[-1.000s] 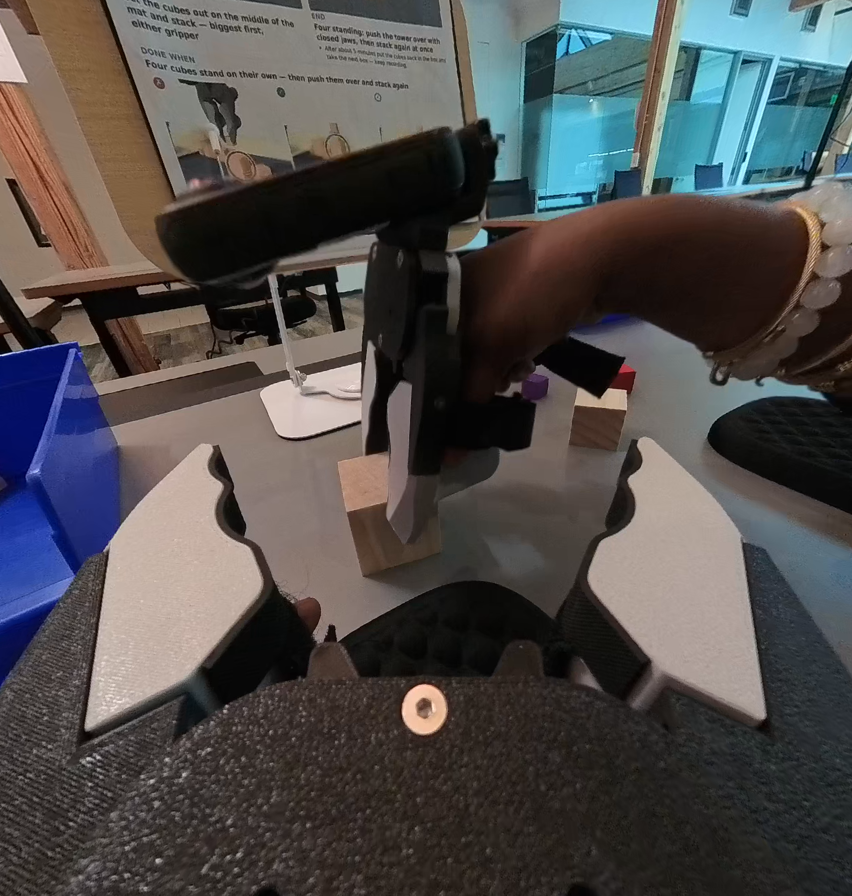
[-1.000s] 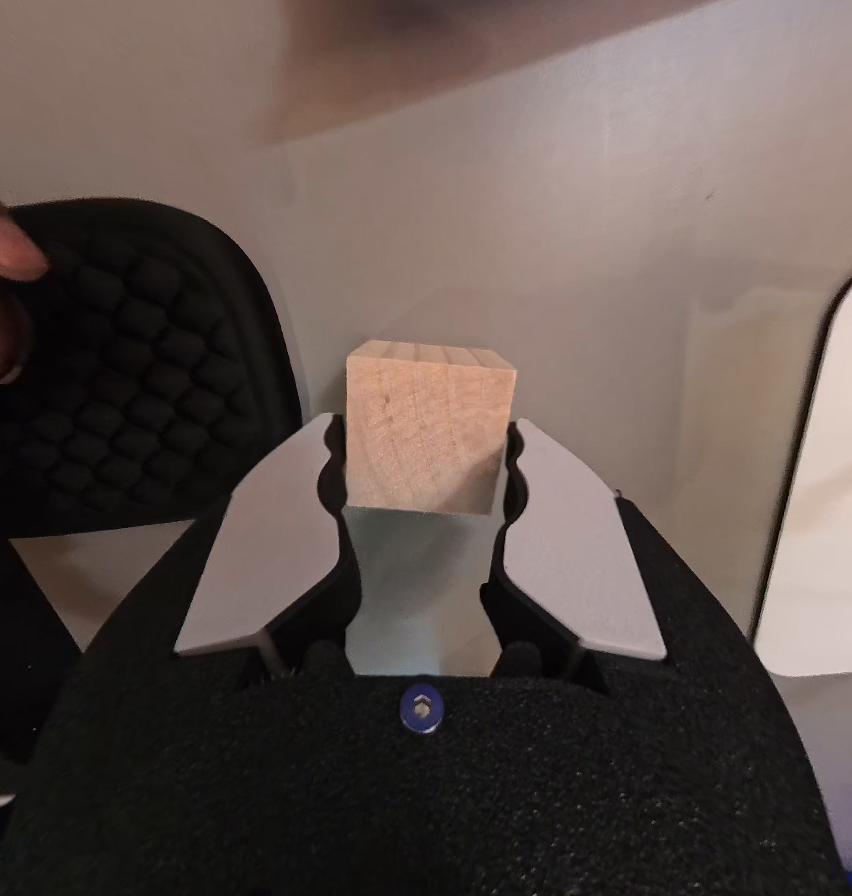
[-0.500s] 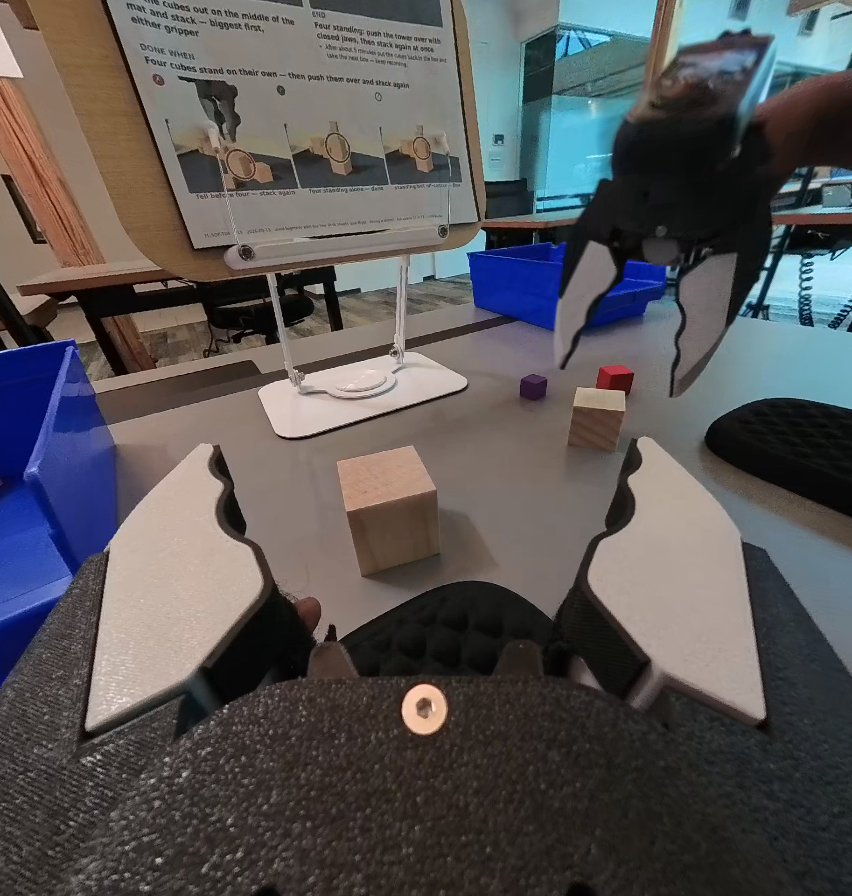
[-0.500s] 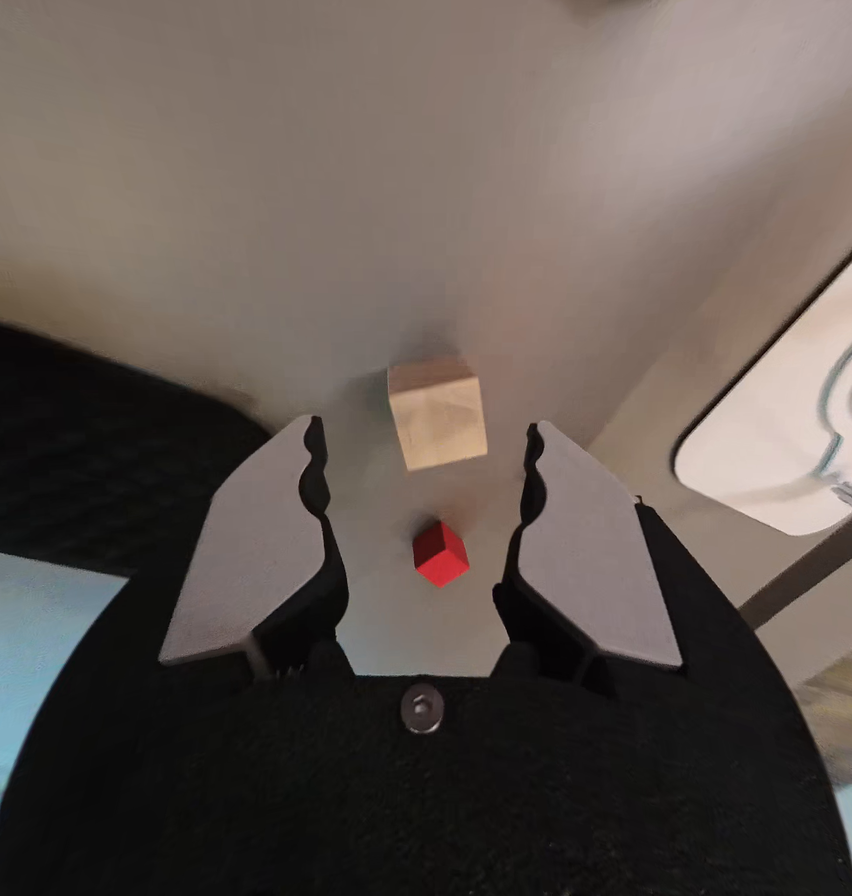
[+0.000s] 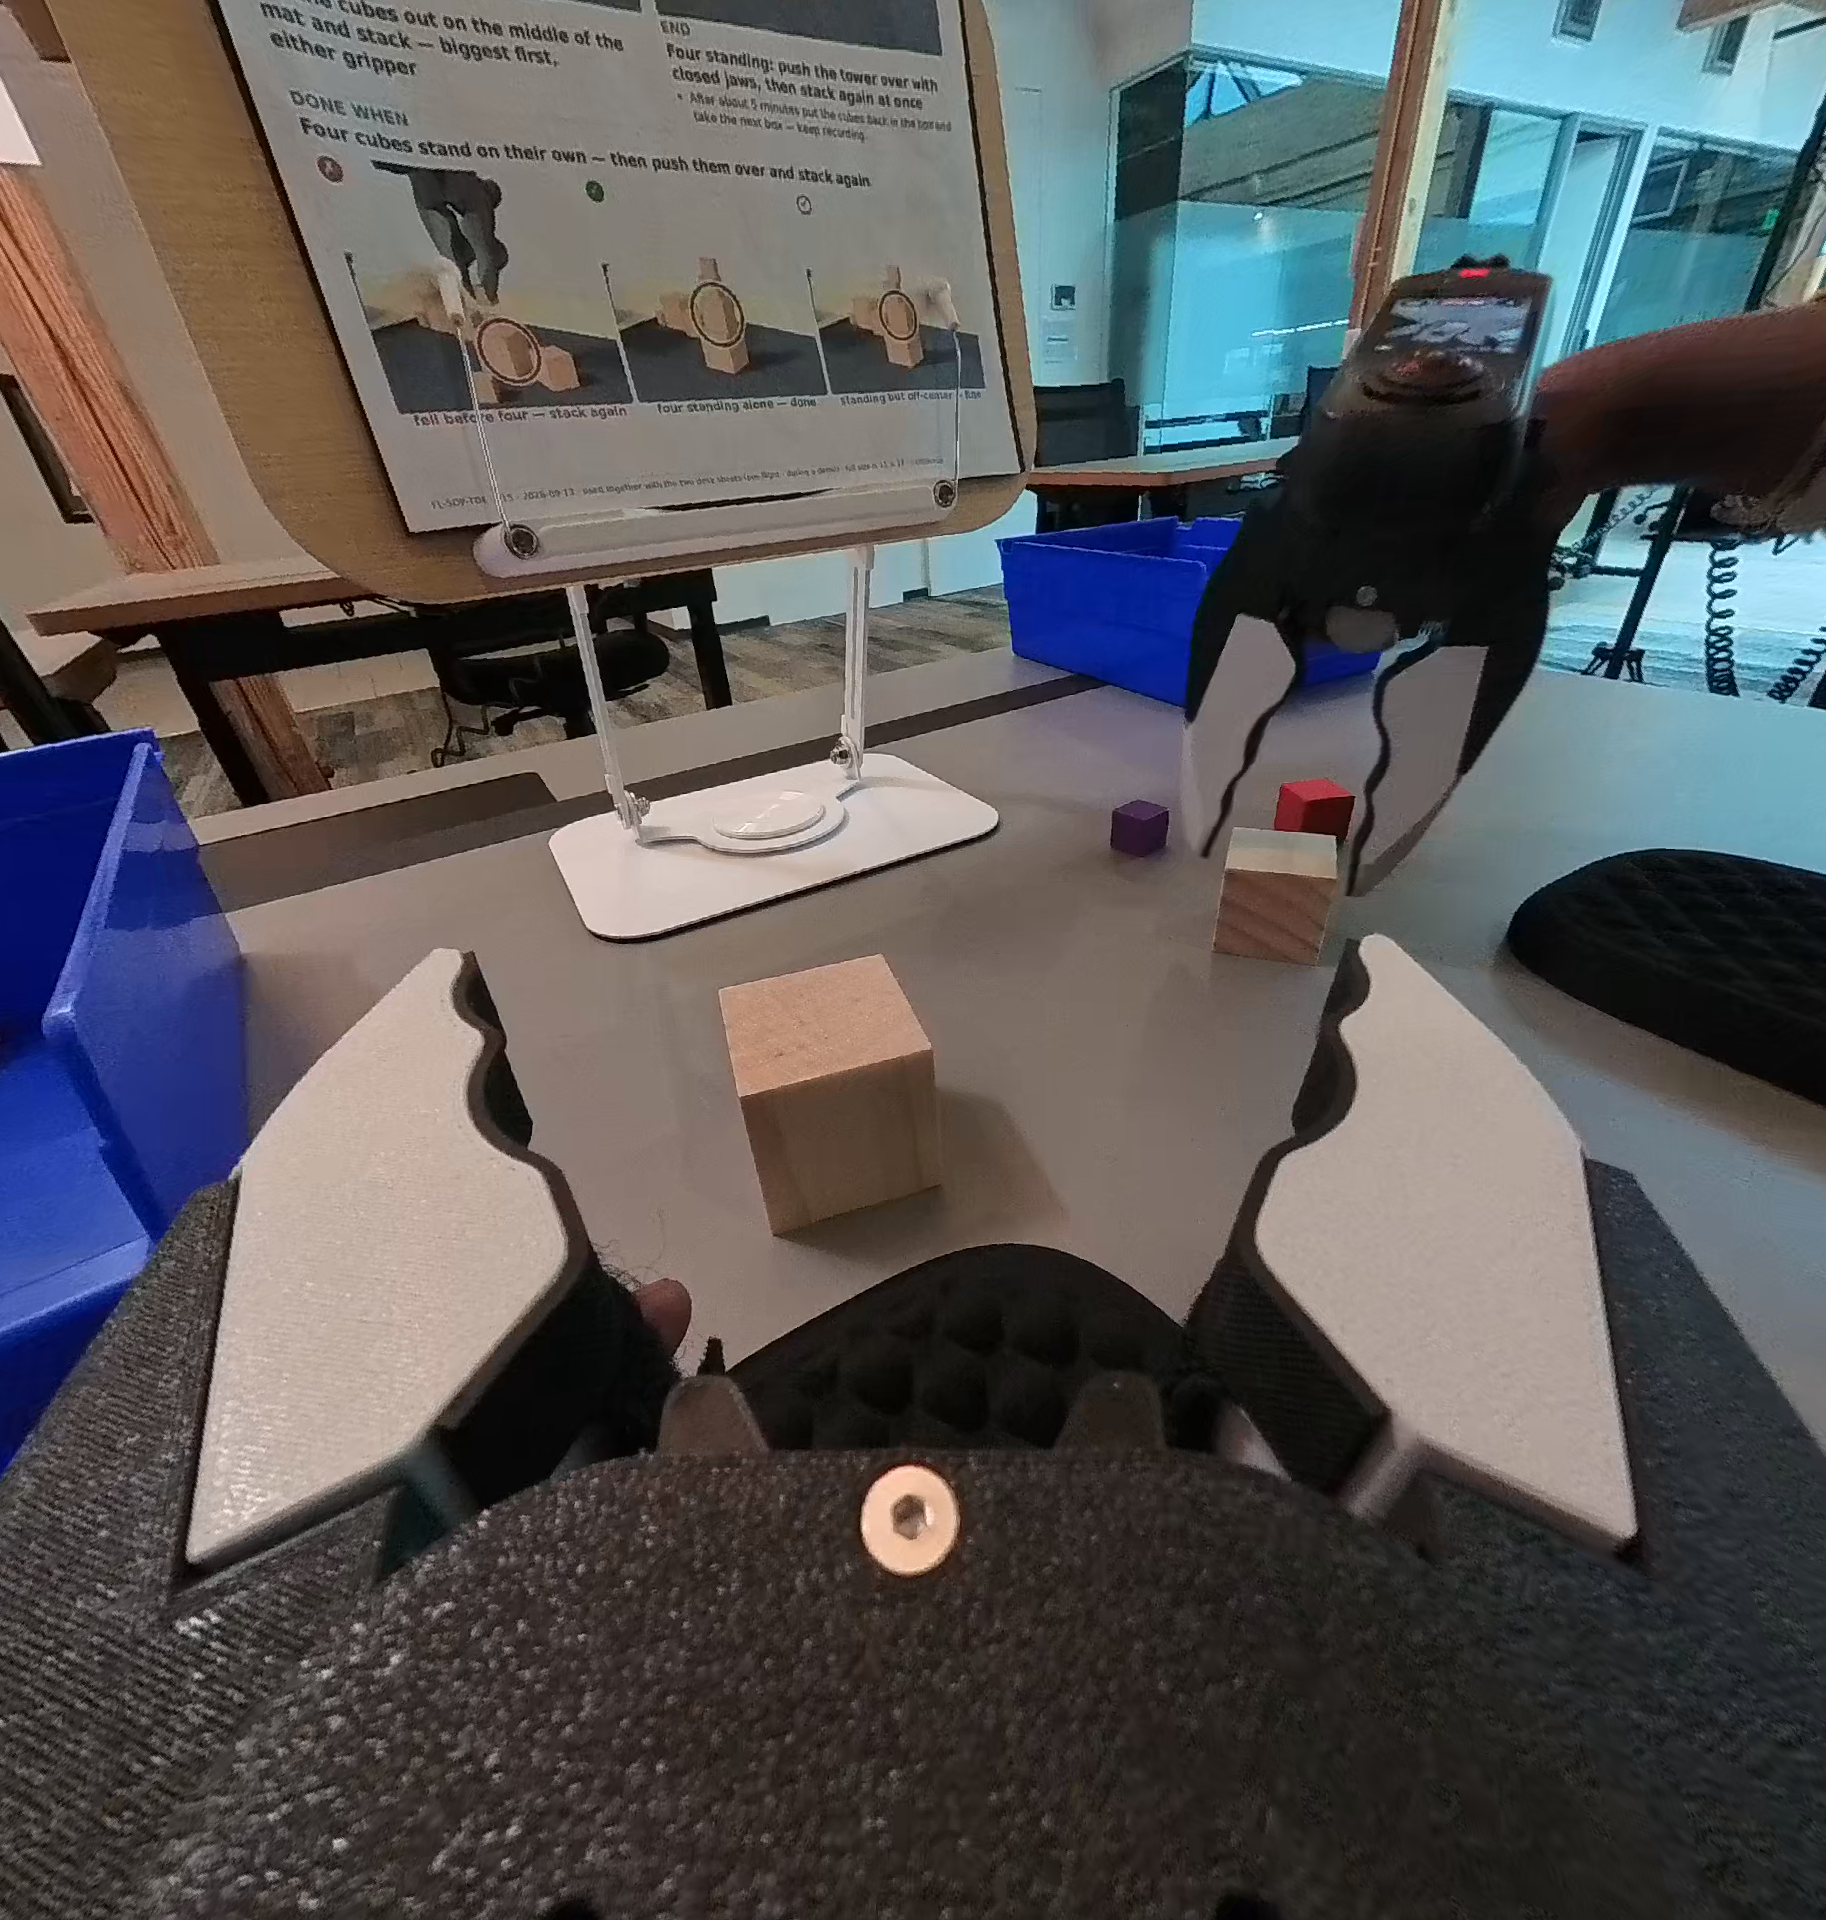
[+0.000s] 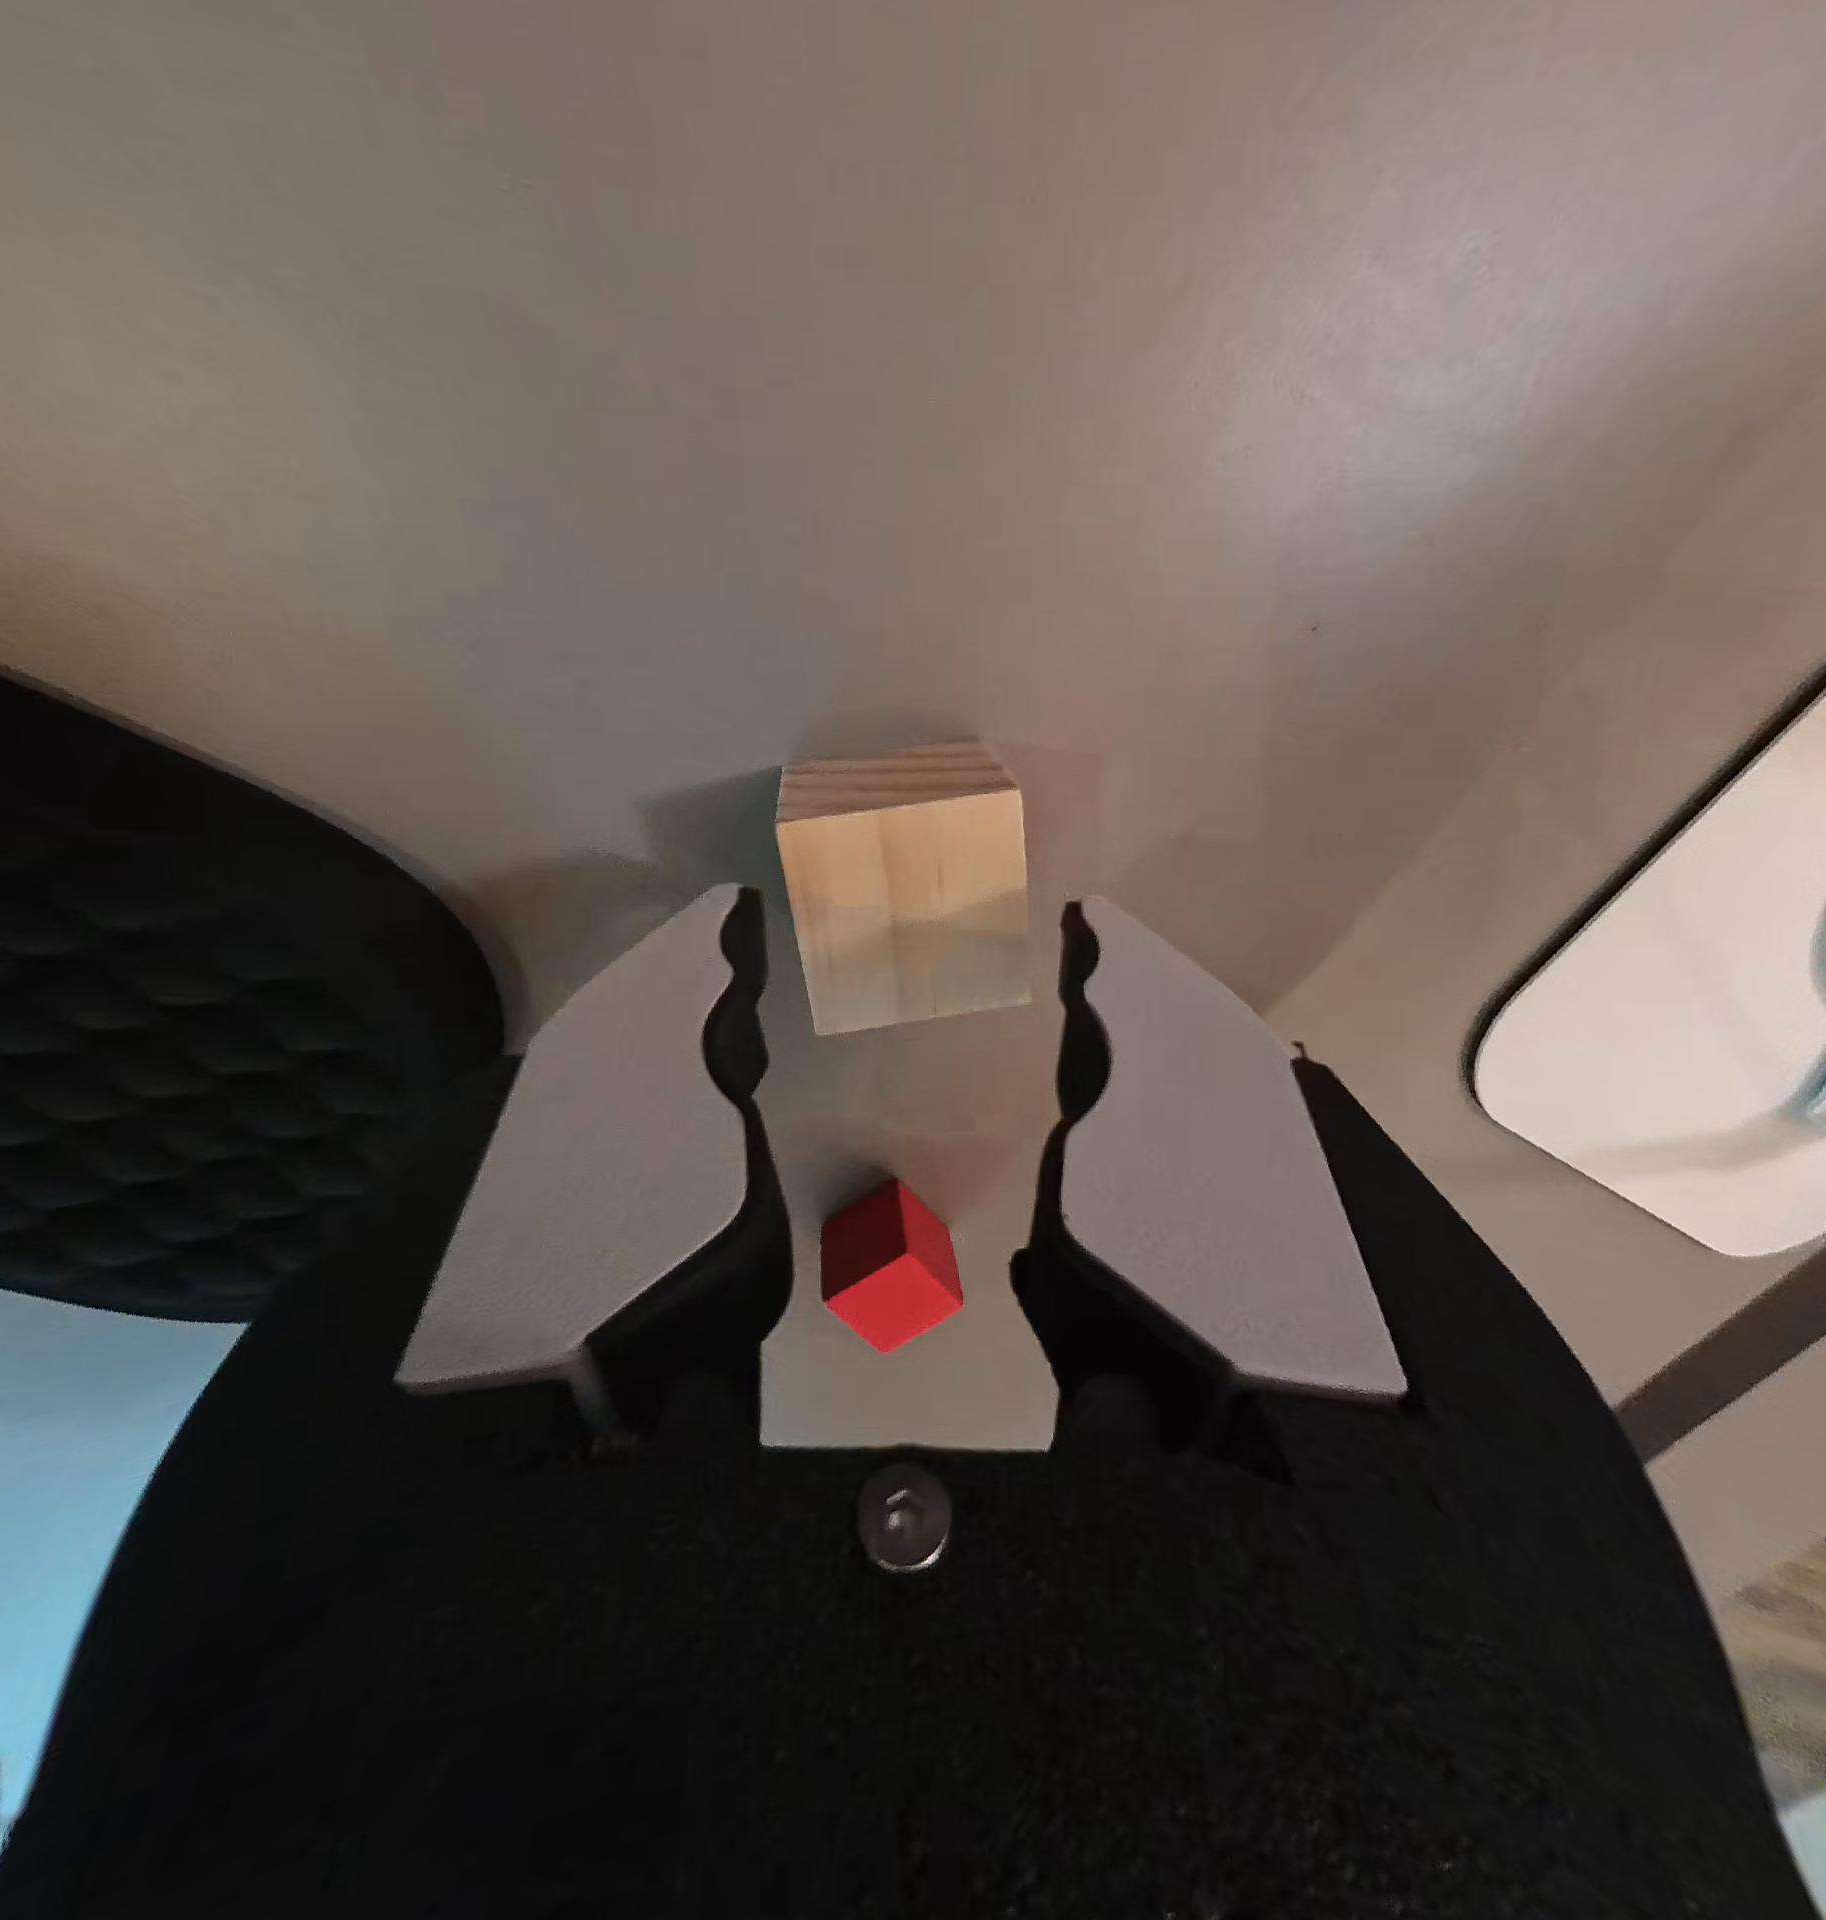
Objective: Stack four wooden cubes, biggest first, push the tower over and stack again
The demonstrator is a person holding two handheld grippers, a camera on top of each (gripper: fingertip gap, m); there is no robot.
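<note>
We see the grey table (image 5: 1044, 997), blue bins (image 5: 67, 1039) at left and behind, a sign stand (image 5: 774, 831), black pads (image 5: 1719, 956). Left gripper (image 5: 904, 1049) spread wide, bare, big wooden cube (image 5: 831, 1091) before it. Right gripper (image 6: 904, 987) hangs parted over the small wooden cube (image 6: 904, 883), not touching; red cube (image 6: 888, 1262) beneath; only the left view shows the purple cube (image 5: 1138, 828)

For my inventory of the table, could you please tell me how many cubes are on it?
4: a large wooden cube near the left gripper, a smaller wooden cube under the right gripper, a red cube behind it, and a purple cube beside them.
</note>
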